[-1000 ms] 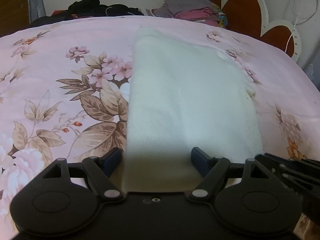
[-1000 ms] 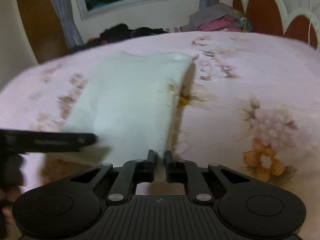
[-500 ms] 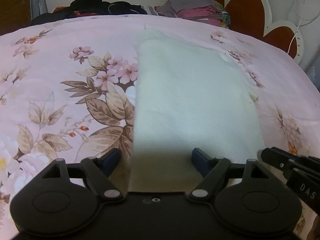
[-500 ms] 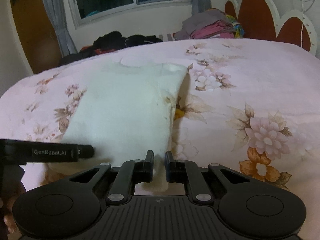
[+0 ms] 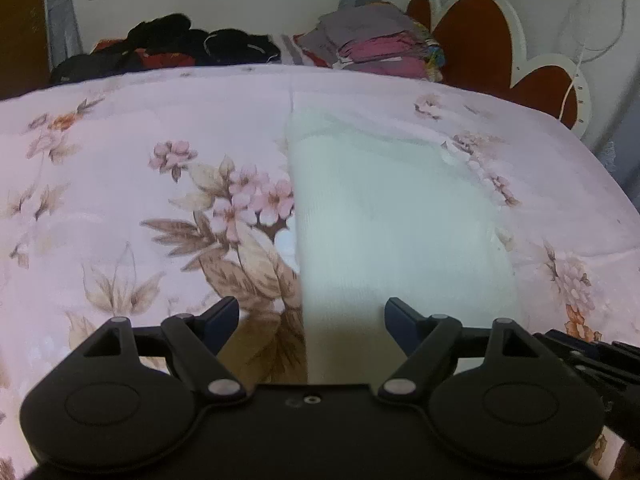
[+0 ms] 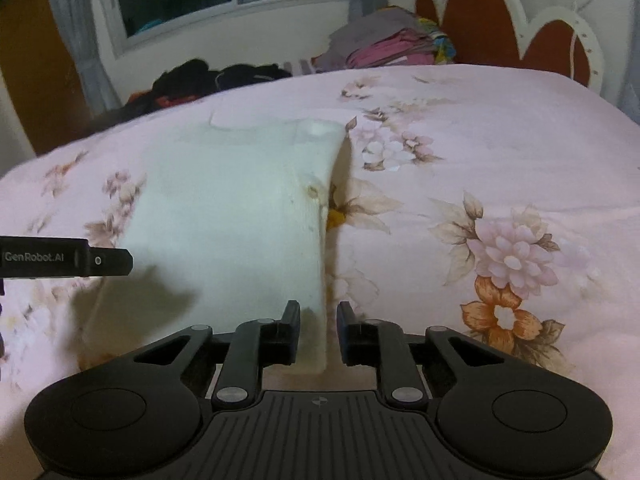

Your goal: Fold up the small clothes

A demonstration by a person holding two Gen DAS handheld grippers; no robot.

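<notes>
Right gripper [image 6: 318, 334]: its jaws have just been opening and now stand a little apart; the near right edge of the white garment [image 6: 224, 216] lies in the gap between them, close to the left finger [image 6: 290, 330] and clear of the right one, so nothing is clamped.
Left gripper [image 5: 312, 320]: jaws spread wide and holding nothing; the left edge of the garment [image 5: 396, 216] runs up between the two fingers, with bedspread showing under the left half of the gap and white cloth under the right half.
White garment: a folded, roughly rectangular knit piece lying on the bed, stretching from the grippers toward 12 o'clock; in the right wrist view its right edge is raised off the bedspread and casts a shadow along that side, with a small brownish mark near that edge.
Bedspread [image 5: 120, 200]: pink, printed with flowers and brown leaves, covering the bed under the garment.
Other gripper in view: the left gripper's finger [image 6: 108, 262] enters the right wrist view at 9 o'clock over the garment's left side; the right gripper's body shows at 4 o'clock in the left wrist view.
Stack of clothes [image 6: 384, 48]: grey and pink pieces at 1 o'clock beyond the bed.
Dark clothes [image 5: 172, 46]: a heap at 11 o'clock past the far edge.
Headboard [image 6: 508, 28]: red-brown scalloped panels with white trim at 2 o'clock.
</notes>
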